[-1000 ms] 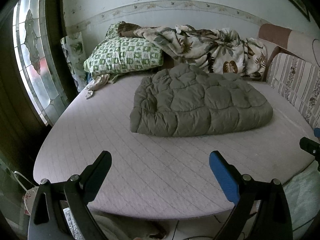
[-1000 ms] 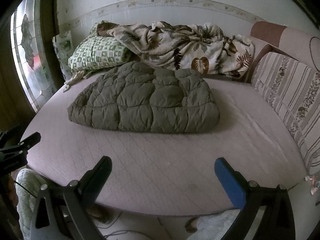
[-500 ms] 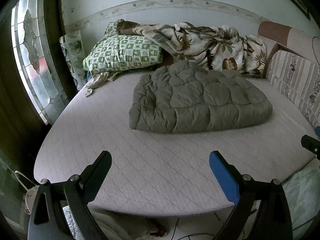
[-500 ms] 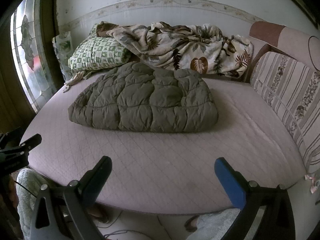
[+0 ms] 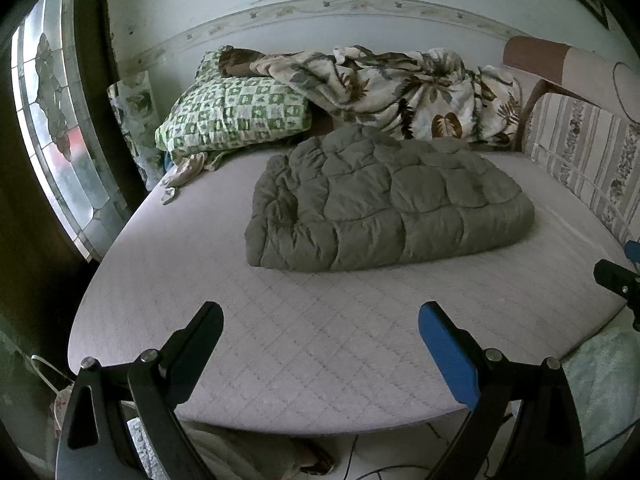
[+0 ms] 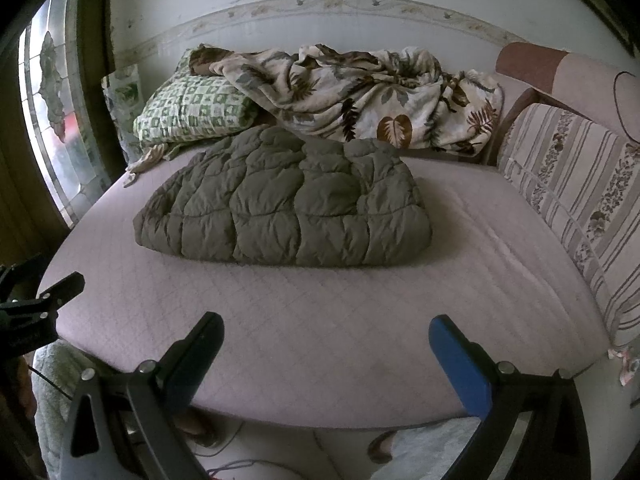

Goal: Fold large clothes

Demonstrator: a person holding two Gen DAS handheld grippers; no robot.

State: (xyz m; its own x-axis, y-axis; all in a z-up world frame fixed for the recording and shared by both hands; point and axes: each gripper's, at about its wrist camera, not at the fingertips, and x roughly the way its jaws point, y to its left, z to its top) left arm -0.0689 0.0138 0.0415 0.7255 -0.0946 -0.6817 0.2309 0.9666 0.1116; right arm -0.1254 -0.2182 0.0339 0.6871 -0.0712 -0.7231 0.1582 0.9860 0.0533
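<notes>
An olive-green quilted padded garment (image 5: 384, 204) (image 6: 288, 212) lies folded into a thick rectangular bundle on the middle of the mauve mattress (image 5: 304, 344) (image 6: 320, 320). My left gripper (image 5: 320, 320) hovers open over the mattress's near edge, well short of the bundle, nothing between its fingers. My right gripper (image 6: 326, 332) is open too, at the same near edge and empty. Each gripper shows at the rim of the other's view: the right gripper (image 5: 620, 280) and the left gripper (image 6: 36, 312).
A green checked pillow (image 5: 232, 116) and a crumpled leaf-print blanket (image 5: 400, 88) lie at the bed's far end by the wall. A striped cushion (image 6: 580, 200) lines the right side. A stained-glass window (image 5: 56, 132) stands at left. Cables and feet show on the floor below the bed.
Both grippers have drawn back slightly and lowered, so the bundle sits a little higher and farther in view. The bundle has not moved; both grippers stay open.
</notes>
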